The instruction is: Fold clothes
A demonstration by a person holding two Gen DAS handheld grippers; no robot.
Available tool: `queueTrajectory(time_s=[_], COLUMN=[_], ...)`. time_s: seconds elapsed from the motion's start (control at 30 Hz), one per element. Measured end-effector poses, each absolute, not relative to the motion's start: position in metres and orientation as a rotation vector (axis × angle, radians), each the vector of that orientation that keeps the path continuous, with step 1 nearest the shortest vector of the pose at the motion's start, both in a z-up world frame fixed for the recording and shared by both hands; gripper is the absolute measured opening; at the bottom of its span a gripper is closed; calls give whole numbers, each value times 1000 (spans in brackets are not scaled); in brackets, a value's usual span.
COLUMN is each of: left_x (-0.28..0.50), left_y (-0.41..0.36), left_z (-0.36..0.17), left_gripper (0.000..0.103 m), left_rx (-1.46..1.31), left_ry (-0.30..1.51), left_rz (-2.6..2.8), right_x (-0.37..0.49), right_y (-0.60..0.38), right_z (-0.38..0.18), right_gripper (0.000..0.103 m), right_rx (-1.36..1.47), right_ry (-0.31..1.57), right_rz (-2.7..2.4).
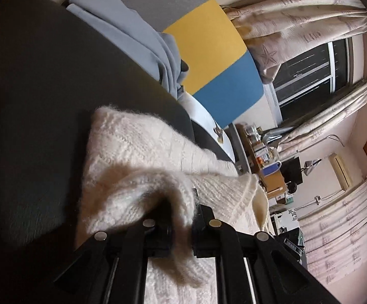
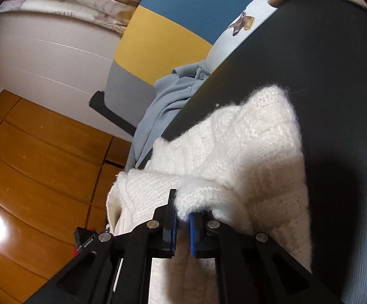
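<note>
1. A fluffy cream knit sweater (image 1: 137, 167) lies on a dark table (image 1: 44, 88), bunched up right at the tips of both tongs.
2. Left gripper (image 1: 180, 217): jaws clamped on a raised fold of the knit, w/ fabric draped over and between the black fingers.
3. Right gripper (image 2: 182, 217): jaws nearly together, blue pads (image 2: 193, 233) pinching a thick rolled edge of the same sweater (image 2: 234, 152).
4. Part of the sweater hangs off the table edge, seen beside each gripper.
5. Beyond it, a light blue button shirt (image 2: 163, 101) lies crumpled at the table's far edge.
6. Behind that, a panel in grey, yellow & blue bands (image 2: 168, 38).
7. Starfish-print curtains (image 1: 297, 17), a dark window (image 1: 310, 71), wood floor (image 2: 44, 157).
</note>
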State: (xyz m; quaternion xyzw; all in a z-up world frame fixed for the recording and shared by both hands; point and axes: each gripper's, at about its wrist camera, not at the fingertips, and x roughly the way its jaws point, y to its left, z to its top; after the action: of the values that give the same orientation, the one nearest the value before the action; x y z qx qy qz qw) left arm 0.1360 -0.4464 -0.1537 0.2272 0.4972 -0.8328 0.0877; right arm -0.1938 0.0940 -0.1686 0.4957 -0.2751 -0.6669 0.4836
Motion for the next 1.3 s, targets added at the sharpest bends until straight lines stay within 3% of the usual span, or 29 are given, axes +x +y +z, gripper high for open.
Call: queueTrajectory(time_s=[0.17,0.27,0.3,0.33,0.4,0.43,0.53,0.7,0.83,1.1,1.3], left_x=[172,182,183,183,181,180,178,179,181,138,63], left_y=[-416,-409,-407,-408,-412,-415,-432,-455,-454,-401,-369], left_z=[-151,-142,-139,-135,-129,-126,-123,-119,-98,-67,-86], left_gripper=[11,13,15,17,20,21,25,30,32,38,38], left_rx=[721,757,759,759,718,690,552,482,610,939,1267], left_ry=[1485,1499,1508,1539,1617,1655,1828,1824,1459,812,458], left_rz=[-2464,-2483,-2487,-2505,-2516,-2517,-2488,-2392,-2390,-2608,-2649], right_x=[-156,-145,-143,-141,-137,-135,-134,-144,-132,-91,-106], right_y=[116,123,123,122,116,112,106,113,108,41,-19], right_z=[-168,-163,-159,-154,-142,-136,-126,-138,-121,-76,-95], right_gripper=[6,18,33,56,81,87,90,91,91,91,88], right_rx=[1237,1257,1251,1237,1203,1189,1156,1197,1144,965,1046], right_ry=[-674,-710,-718,-724,-728,-726,-746,-811,-645,14,156], right_rz=[-1595,-1542,-1526,-1506,-1469,-1454,-1448,-1566,-1652,-1809,-1810])
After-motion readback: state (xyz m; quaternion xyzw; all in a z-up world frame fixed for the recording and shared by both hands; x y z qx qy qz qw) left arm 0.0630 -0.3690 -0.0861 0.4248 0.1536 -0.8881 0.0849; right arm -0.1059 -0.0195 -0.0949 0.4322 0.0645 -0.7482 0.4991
